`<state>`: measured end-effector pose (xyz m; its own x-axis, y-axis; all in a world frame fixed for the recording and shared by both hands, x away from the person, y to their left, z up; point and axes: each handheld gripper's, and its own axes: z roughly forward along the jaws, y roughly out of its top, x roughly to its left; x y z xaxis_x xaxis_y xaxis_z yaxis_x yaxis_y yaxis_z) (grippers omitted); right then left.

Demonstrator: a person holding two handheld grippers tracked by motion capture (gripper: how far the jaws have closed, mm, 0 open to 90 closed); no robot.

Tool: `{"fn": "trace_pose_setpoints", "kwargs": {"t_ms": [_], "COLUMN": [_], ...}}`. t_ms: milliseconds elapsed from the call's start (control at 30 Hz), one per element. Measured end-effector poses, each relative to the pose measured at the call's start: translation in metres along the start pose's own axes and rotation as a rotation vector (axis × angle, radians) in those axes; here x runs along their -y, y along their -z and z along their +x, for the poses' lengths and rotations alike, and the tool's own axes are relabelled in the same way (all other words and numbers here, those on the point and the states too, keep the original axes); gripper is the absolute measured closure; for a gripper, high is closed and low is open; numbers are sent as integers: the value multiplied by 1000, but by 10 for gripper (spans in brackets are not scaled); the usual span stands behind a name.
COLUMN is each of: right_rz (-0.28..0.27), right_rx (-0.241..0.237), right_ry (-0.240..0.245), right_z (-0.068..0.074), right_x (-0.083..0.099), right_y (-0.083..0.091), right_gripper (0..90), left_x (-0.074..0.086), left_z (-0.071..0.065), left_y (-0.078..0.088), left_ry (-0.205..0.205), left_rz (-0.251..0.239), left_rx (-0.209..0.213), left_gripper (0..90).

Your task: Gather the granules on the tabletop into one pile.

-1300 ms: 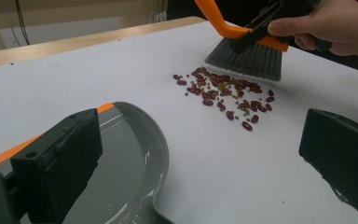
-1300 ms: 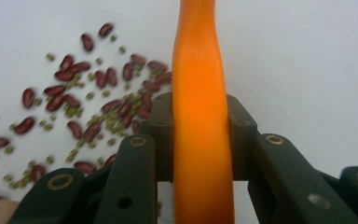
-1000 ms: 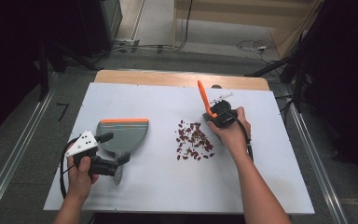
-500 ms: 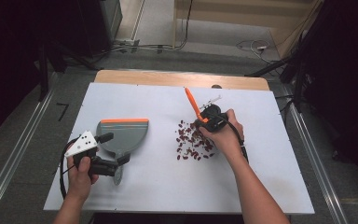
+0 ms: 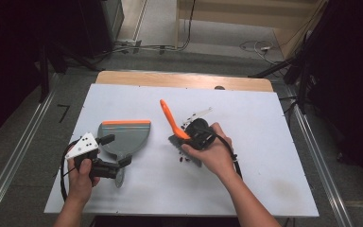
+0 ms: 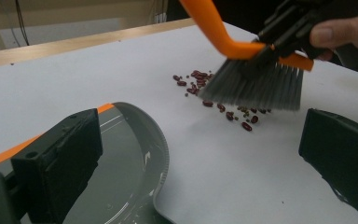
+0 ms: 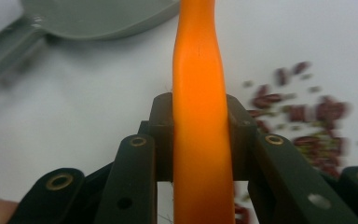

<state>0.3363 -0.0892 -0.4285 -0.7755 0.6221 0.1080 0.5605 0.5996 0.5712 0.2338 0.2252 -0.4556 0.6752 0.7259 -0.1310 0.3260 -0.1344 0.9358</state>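
A grey dustpan (image 5: pixel 124 135) with an orange lip lies at the left of the white table (image 5: pixel 264 156). My left gripper (image 5: pixel 117 149) stands open at its handle end, and the pan's curved back (image 6: pixel 121 186) lies between and under the jaws. My right gripper (image 5: pixel 192 135) is shut on the orange handle (image 7: pixel 198 70) of a hand brush (image 5: pixel 170 118). The grey bristles (image 6: pixel 256 86) rest on a scatter of dark red beans (image 6: pixel 223 107). The hand hides most of the beans, and a few (image 5: pixel 185 159) show beside it. The dustpan (image 7: pixel 98 16) lies ahead of the brush.
A wooden strip (image 5: pixel 179 79) runs along the table's far edge. Metal rails (image 5: pixel 321 161) flank the table on both sides, and cables (image 5: pixel 255 46) lie on the floor beyond. Bare white surface lies right of the right hand and along the front.
The right gripper has swept the brush left and toward the person, across the beans and closer to the dustpan. The left gripper and dustpan have stayed put.
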Motion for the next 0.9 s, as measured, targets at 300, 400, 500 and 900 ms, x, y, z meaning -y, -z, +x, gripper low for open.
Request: {"fn": "trace_pose_setpoints", "kwargs": {"t_ms": [300, 400, 500, 900], "right_rz": [37, 28, 23, 7], "right_rx": [5, 43, 62, 120], "right_ry": [-79, -104, -137, -185], "right_z": [-19, -34, -48, -65], "right_x": [7, 9, 12, 17], "right_y": [-24, -20, -16, -4], "right_gripper": [682, 682, 682, 683], "left_x": [0, 0, 1, 0], "left_z": [-1, 0, 0, 0], "left_y": [1, 2, 1, 0], "left_ry": [-5, -3, -3, -2], "left_rz": [-2, -2, -2, 0], "left_rx": [0, 1, 3, -1], "left_gripper": [0, 0, 0, 0]}}
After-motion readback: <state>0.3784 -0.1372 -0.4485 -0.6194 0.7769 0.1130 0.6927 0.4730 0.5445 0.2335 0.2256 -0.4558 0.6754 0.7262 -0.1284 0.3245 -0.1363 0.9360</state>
